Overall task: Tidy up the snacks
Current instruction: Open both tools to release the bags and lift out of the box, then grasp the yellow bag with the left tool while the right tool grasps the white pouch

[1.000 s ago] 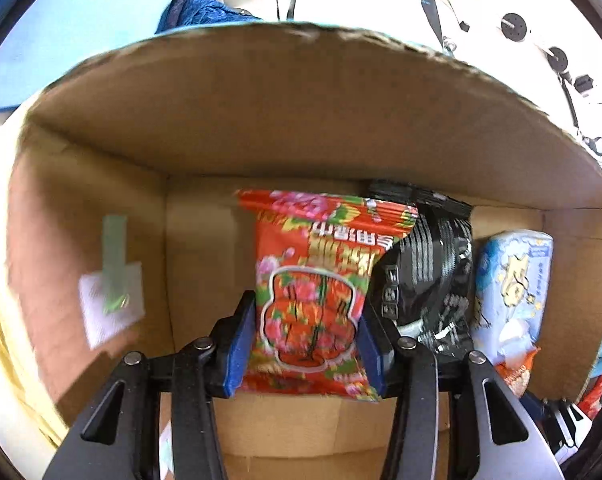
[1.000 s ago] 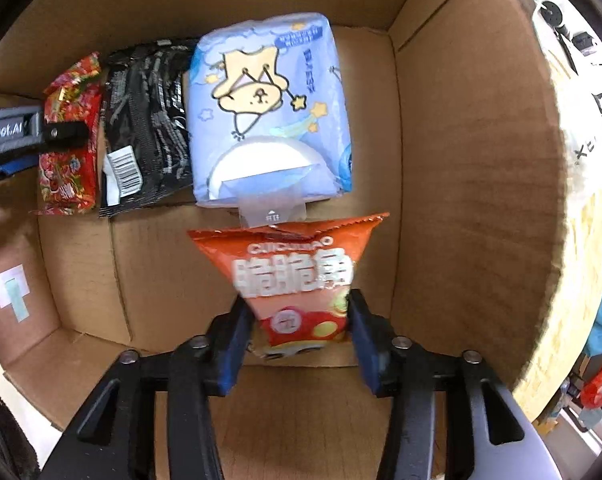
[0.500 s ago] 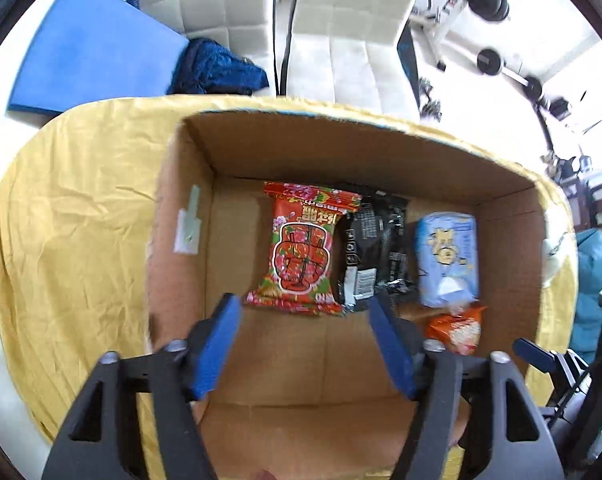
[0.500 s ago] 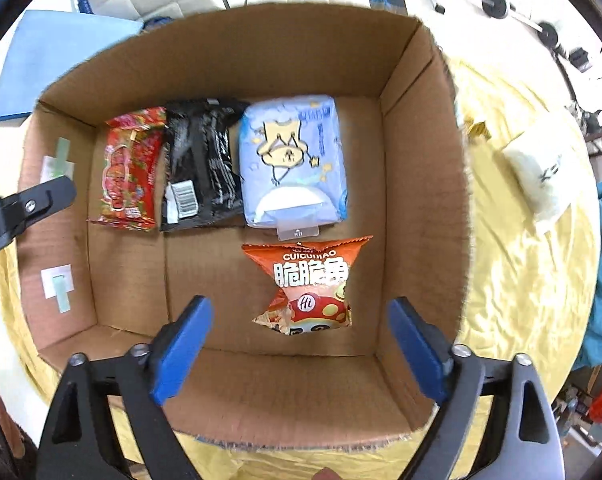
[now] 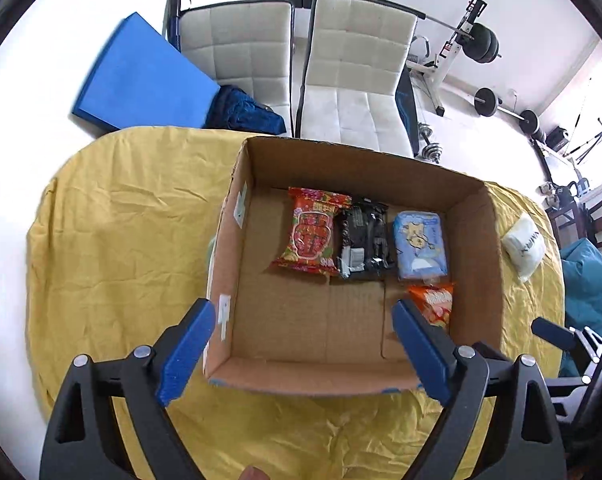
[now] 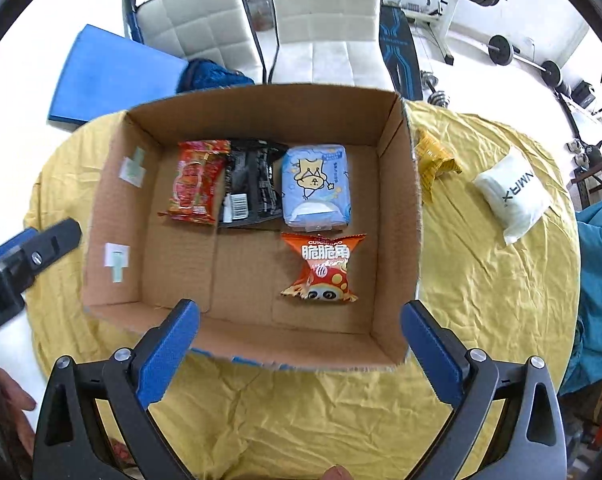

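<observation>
- Four snack packets are lying inside the open brown cardboard box [image 6: 397,216], which is sitting on a wrinkled yellow tablecloth [image 6: 481,280]
- Along the box's far wall, the red flower-printed packet [image 6: 195,182] is lying leftmost, the glossy black packet with a barcode [image 6: 253,184] is touching its right edge, and the pale blue packet with a cartoon animal [image 6: 315,186] is sitting just beside the black one
- Just in front of the blue packet, nearer the box's front wall, the orange crinkled snack bag with white lettering [image 6: 323,266] is lying flat
- Outside the box, against its right wall, a small yellow packet [image 6: 435,160] is resting on the cloth, and a white pillow-shaped pack with dark lettering [image 6: 513,194] is lying farther right
- Hovering above the box's front left corner, the left gripper [image 5: 301,348] is spreading its blue-padded jaws wide and gripping nothing
- Hovering above the box's front wall, the right gripper [image 6: 301,348] is likewise gaping wide and empty
- Beyond the box's far wall, two white quilted chairs [image 5: 353,68] and a blue mat [image 5: 141,80] are standing on the floor
</observation>
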Demonstrator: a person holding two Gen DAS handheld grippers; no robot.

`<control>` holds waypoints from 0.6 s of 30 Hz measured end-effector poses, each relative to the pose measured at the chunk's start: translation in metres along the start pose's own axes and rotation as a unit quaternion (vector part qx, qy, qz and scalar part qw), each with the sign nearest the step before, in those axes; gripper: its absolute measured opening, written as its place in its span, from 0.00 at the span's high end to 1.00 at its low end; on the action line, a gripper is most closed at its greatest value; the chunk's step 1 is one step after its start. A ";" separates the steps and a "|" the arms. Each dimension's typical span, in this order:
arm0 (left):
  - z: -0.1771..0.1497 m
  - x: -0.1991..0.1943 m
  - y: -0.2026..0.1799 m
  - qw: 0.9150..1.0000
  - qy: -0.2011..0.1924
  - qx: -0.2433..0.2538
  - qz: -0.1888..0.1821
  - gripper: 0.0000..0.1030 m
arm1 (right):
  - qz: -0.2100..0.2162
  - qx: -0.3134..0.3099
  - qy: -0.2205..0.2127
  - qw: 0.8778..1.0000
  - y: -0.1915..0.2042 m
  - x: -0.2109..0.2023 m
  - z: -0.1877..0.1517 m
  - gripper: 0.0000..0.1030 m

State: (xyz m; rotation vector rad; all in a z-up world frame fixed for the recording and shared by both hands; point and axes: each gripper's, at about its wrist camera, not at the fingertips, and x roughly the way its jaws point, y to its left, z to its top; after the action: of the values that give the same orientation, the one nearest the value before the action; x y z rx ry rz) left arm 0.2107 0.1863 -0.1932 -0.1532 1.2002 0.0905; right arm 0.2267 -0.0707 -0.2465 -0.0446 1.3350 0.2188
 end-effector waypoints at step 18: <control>-0.014 -0.052 -0.059 0.999 -0.034 0.013 -0.017 0.12 | 0.072 0.036 -0.018 0.997 -0.048 -0.058 -0.025 0.00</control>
State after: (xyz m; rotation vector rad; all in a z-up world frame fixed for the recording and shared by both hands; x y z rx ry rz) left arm 0.1885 0.1267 -0.1456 -0.1467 1.1300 0.0510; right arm 0.1987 -0.1294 -0.2006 0.1163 1.3100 0.2927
